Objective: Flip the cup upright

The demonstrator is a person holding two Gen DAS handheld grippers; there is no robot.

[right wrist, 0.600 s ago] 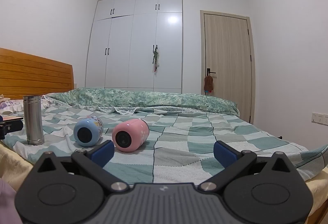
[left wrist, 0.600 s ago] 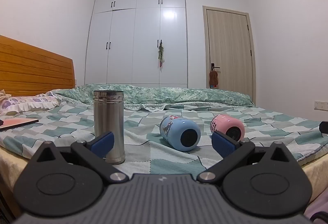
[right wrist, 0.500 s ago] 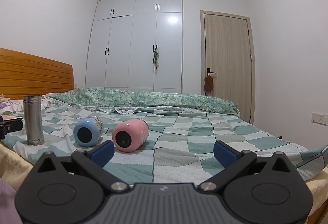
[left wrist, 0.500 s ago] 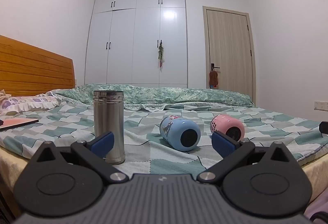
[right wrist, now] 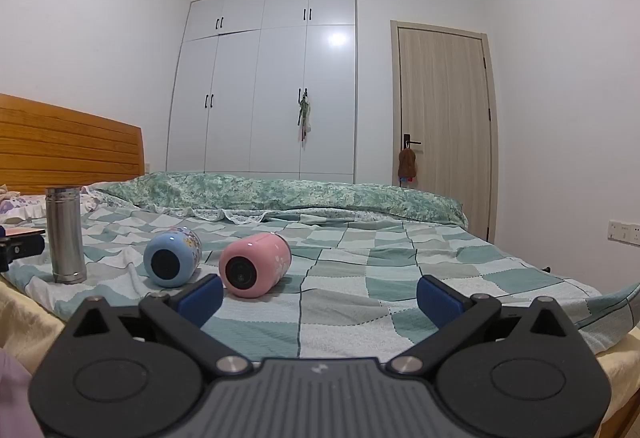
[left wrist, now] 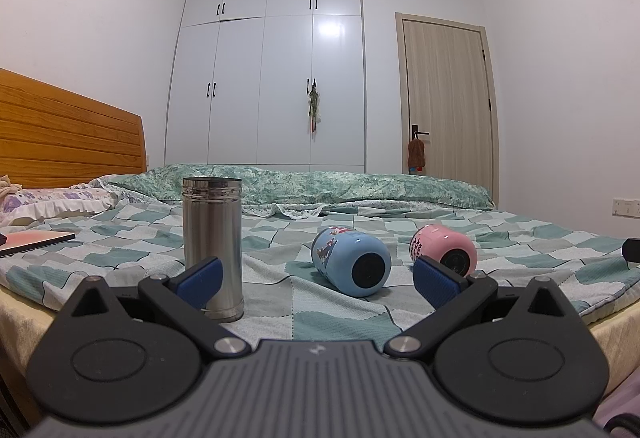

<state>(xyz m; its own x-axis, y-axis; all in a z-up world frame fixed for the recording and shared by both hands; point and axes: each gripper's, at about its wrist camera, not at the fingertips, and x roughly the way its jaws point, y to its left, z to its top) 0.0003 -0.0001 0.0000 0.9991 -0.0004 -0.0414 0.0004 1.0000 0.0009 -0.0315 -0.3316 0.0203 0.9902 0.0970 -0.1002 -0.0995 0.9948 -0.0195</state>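
Note:
A blue cup [left wrist: 350, 262] and a pink cup [left wrist: 446, 248] lie on their sides on the checked bedspread, their round ends toward me. A steel cup [left wrist: 213, 238] stands upright to their left. In the right wrist view the blue cup [right wrist: 172, 256], the pink cup [right wrist: 254, 262] and the steel cup [right wrist: 65, 234] show at the left. My left gripper [left wrist: 316, 282] is open and empty, short of the cups. My right gripper [right wrist: 320, 296] is open and empty, to the right of the pink cup.
The bed [right wrist: 400, 278] has a wooden headboard [left wrist: 68, 133] at left and a rolled quilt [left wrist: 320, 185] at the back. A pink book [left wrist: 32, 240] and a pillow [left wrist: 52, 199] lie at far left. A wardrobe [left wrist: 272, 77] and door [left wrist: 448, 101] stand behind.

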